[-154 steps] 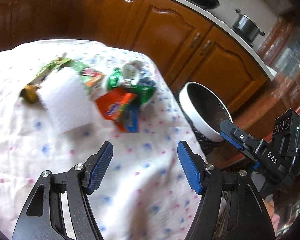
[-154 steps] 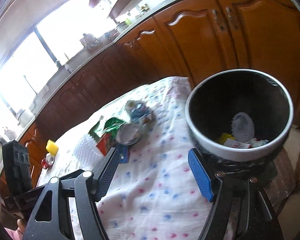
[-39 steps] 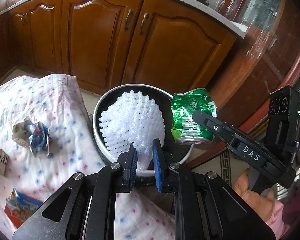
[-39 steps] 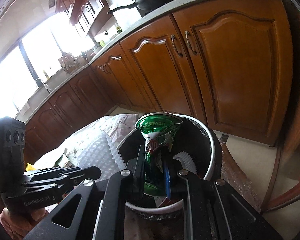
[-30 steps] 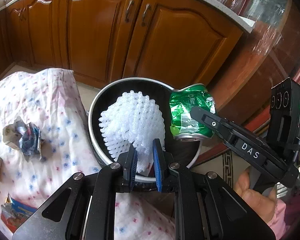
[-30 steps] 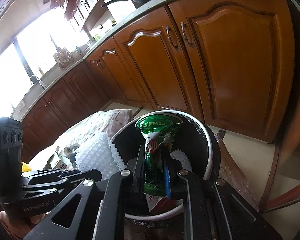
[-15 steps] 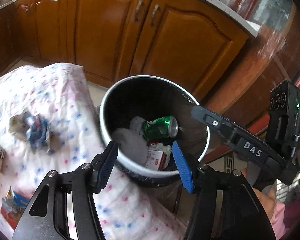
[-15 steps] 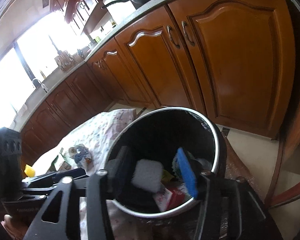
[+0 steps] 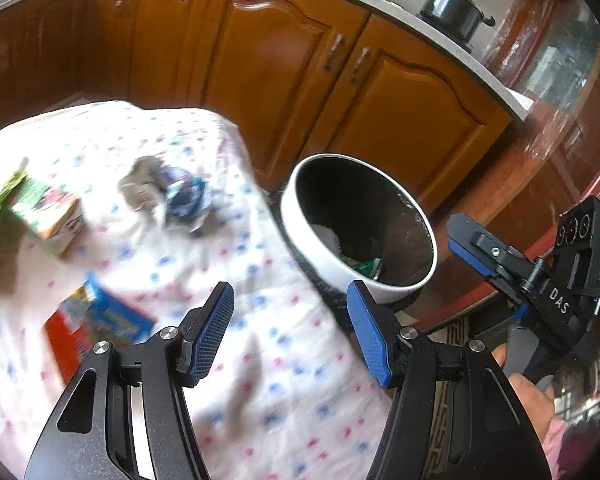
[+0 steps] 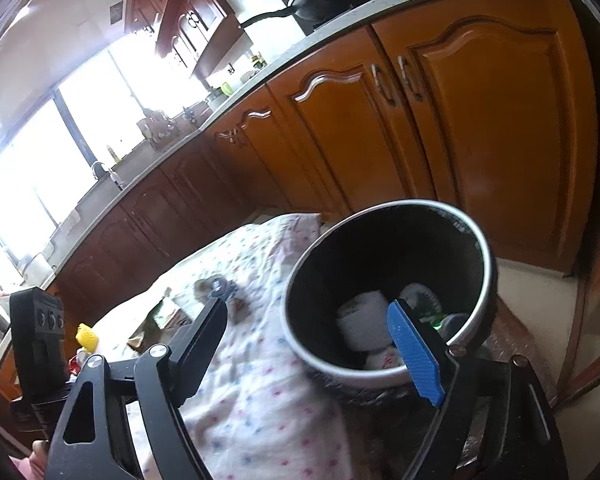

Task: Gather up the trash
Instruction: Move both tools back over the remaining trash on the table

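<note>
Wooden cabinets (image 9: 260, 60), bright window (image 10: 80, 128), countertop (image 10: 380, 4)

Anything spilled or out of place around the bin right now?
Nothing spilled by the bin. Litter remains on the tablecloth: a crumpled wrapper, a small carton and a flat red-blue packet. Both grippers, left and right, are open and empty.

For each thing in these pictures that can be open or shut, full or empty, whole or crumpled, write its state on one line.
Left gripper: open, holding nothing.
Right gripper: open, holding nothing.
Trash bin: uncovered, partly filled.
Green can: inside the bin.
Paper wad: crumpled, on the tablecloth.
Cabinet doors: shut.
</note>
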`<state>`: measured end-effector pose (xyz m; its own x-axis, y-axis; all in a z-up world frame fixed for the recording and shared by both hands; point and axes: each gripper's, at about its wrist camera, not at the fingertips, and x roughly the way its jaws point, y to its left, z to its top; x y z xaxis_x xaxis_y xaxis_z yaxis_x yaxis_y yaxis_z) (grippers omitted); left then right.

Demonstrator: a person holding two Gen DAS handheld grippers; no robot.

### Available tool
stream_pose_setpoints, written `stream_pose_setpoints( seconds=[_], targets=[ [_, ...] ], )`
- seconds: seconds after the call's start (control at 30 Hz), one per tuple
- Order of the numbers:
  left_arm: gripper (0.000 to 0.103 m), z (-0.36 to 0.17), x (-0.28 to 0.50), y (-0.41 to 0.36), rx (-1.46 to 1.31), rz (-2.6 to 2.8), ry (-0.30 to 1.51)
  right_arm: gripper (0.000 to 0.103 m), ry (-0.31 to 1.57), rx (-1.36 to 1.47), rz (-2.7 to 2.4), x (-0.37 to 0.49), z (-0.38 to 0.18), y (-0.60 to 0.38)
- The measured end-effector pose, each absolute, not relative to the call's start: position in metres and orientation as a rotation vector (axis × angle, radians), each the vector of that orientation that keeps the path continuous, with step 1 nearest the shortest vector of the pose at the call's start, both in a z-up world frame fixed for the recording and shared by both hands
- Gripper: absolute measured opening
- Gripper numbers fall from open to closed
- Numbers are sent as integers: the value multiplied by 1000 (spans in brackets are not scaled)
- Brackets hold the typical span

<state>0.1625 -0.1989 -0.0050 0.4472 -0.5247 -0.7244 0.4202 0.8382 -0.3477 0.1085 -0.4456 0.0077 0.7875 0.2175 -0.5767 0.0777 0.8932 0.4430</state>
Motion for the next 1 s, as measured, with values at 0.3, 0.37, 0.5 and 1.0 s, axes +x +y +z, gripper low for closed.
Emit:
stream_pose_setpoints(
  seconds=[0.3, 0.37, 0.5, 1.0],
  targets=[
    [59, -9, 143, -148, -184, -520, 931, 87, 704, 452, 161, 101, 2, -395],
    [59, -10, 140, -136, -198, -502, 932, 87, 715, 444, 183, 100, 0, -382],
    [59, -12, 134, -116, -213, -470, 927, 87, 741, 427, 220, 100, -4, -361],
    [59, -14, 132, -46, -259, -333, 889, 87, 800, 382, 279, 117, -20, -315]
  ],
)
